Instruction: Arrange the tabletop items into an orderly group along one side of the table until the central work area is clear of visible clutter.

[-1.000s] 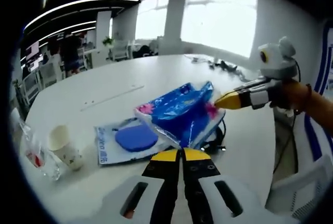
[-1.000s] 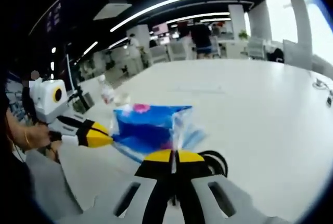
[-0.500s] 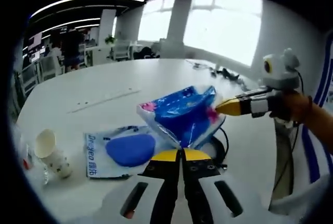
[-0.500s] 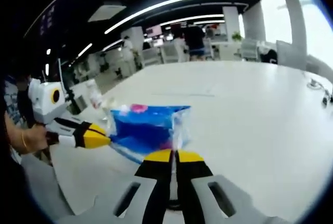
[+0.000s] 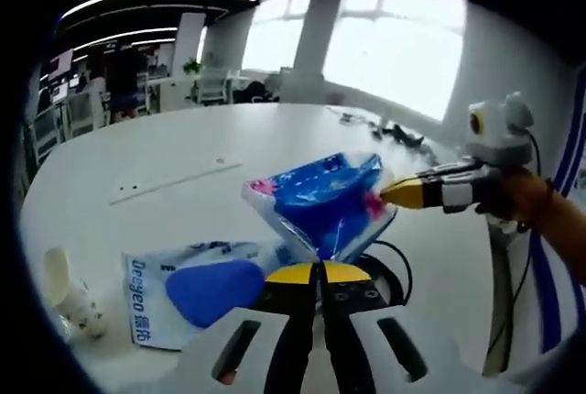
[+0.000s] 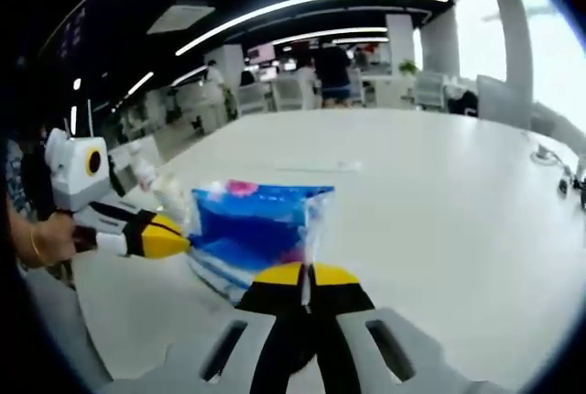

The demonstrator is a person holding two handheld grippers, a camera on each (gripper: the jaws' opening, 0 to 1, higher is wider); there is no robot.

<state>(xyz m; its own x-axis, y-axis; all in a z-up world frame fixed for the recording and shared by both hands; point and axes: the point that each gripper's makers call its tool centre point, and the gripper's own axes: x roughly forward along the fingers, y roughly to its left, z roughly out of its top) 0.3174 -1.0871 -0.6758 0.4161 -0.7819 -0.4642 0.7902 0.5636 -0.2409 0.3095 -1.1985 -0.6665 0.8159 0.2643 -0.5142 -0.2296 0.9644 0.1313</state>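
Observation:
A blue plastic bag (image 5: 320,206) with pink marks hangs above the white table (image 5: 183,151), stretched between both grippers. My left gripper (image 5: 319,266) is shut on its lower corner. My right gripper (image 5: 385,195) comes in from the right, yellow-tipped, and is shut on the bag's other corner. In the right gripper view the same bag (image 6: 252,224) spans from my right gripper (image 6: 307,273), shut on its edge, to my left gripper (image 6: 183,238) at the left. A flat white packet (image 5: 188,289) with a blue oval lies on the table under the bag.
A paper cup (image 5: 69,300) stands near the table's left edge. A black cable (image 5: 389,261) loops on the table by the bag. A clear bottle (image 6: 151,179) stands beyond the bag. Chairs, desks and a standing person (image 6: 334,69) are far behind.
Both grippers still hold the bag between them. Both views have shifted a little; the packet and cup now sit lower and further left in the left gripper view.

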